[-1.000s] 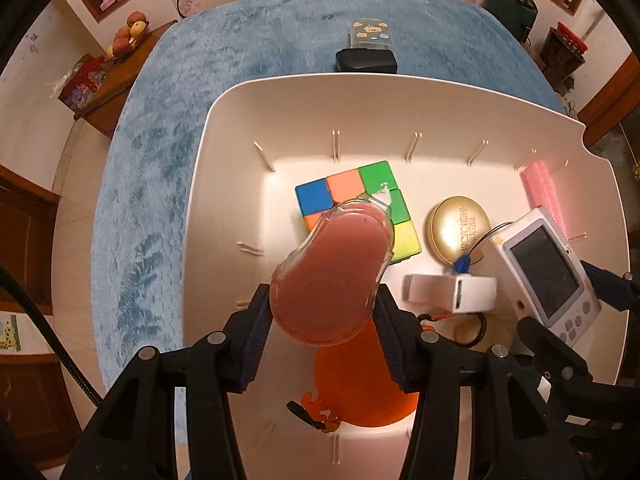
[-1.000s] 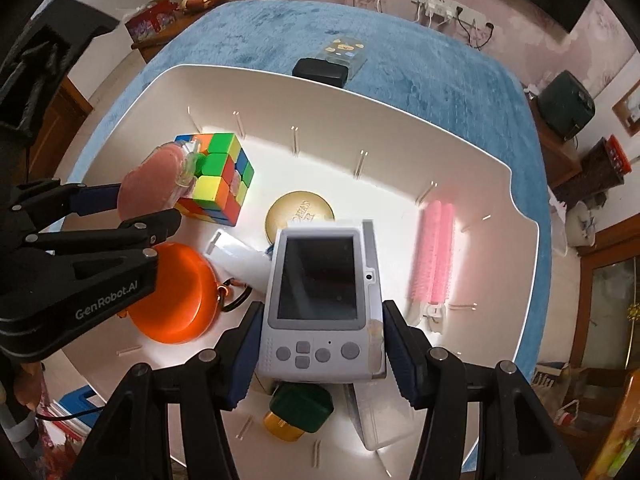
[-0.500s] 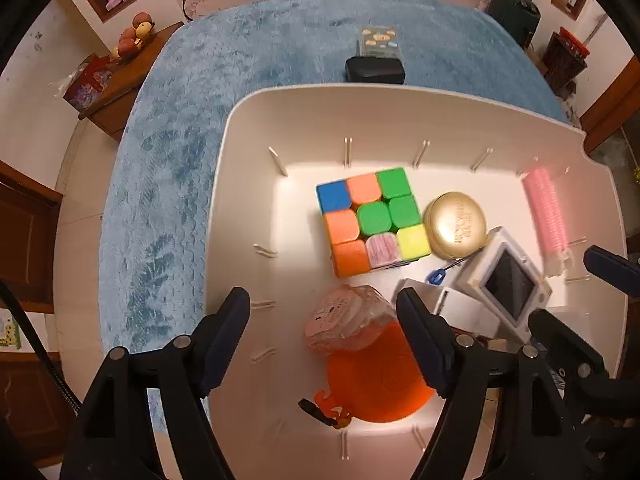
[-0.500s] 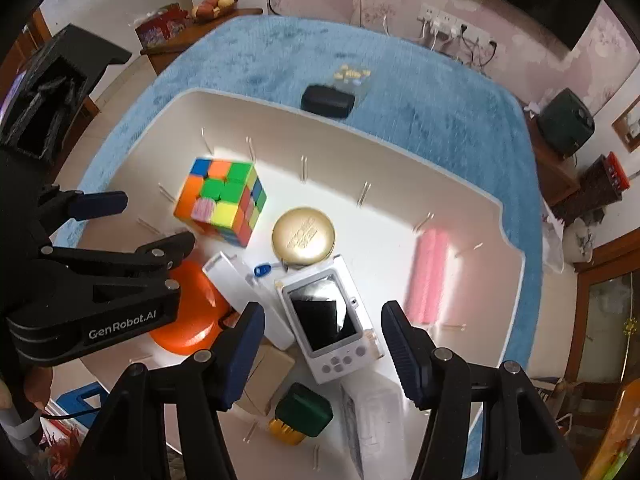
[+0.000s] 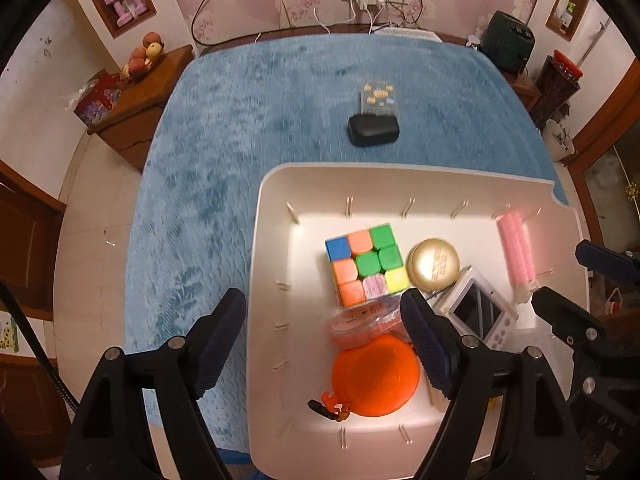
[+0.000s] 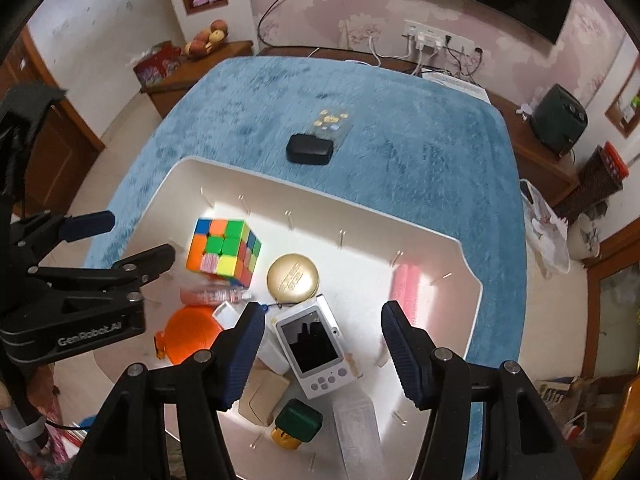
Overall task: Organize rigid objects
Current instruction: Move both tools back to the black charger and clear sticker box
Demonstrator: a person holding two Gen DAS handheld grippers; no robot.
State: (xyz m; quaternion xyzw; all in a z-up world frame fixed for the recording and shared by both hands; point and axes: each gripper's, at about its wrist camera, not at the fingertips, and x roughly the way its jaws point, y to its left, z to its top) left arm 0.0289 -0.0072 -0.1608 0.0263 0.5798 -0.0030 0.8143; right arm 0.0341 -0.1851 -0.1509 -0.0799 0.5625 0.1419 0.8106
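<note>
A white bin (image 5: 400, 170) stands on blue cloth. In it lie a colour cube (image 5: 366, 264), a pink clear container (image 5: 362, 320) on an orange disc (image 5: 376, 376), a gold tin (image 5: 434, 264) and a white handheld device (image 6: 314, 346). My left gripper (image 5: 322, 304) hangs above the bin's left side, its jaws opening with nothing between them; the pink container lies below, by its right finger. Over the device hovers my right gripper (image 6: 323, 312), open and clear of it.
A pink roller (image 6: 406, 284) lies at the bin's right wall, and a green and yellow item (image 6: 298, 424) near its front. Beyond the bin a black case (image 5: 373, 130) and a clear card box (image 5: 378, 96) sit on the blue cloth (image 5: 248, 128).
The left gripper let go of the pink container, which dropped onto the orange disc. The right gripper released the white device into the bin. Both grippers rose.
</note>
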